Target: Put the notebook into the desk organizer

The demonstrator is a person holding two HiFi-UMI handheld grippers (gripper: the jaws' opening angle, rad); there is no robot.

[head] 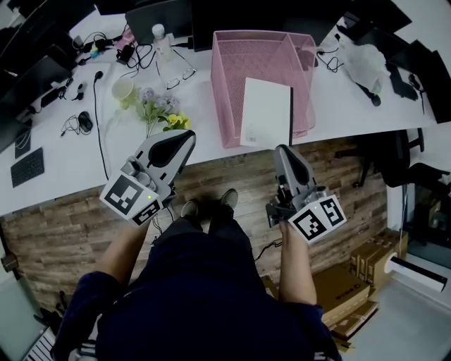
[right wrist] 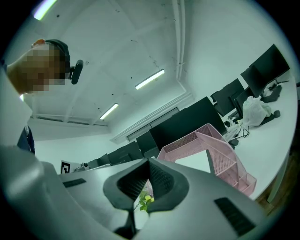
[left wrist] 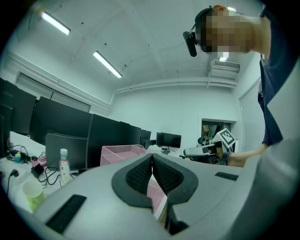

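Note:
A white notebook (head: pixel 266 113) with a dark spine leans inside the front of the pink mesh desk organizer (head: pixel 232 70) on the white desk. The organizer (left wrist: pixel 123 153) also appears beyond the left jaws, and the organizer (right wrist: pixel 213 152) with the notebook (right wrist: pixel 202 165) shows past the right jaws. My left gripper (head: pixel 180 139) hovers before the desk edge, left of the organizer, shut and empty. My right gripper (head: pixel 284 156) hangs just below the notebook, off the desk, shut with nothing between its fingers.
Small flowers (head: pixel 161 111), a cup (head: pixel 123 89), a water bottle (head: pixel 162 44), cables and a mouse (head: pixel 85 121) lie left of the organizer. Monitors (head: pixel 211 14) line the back. A white bag (head: pixel 363 60) sits at right. Cardboard boxes (head: pixel 349 292) stand on the wood floor.

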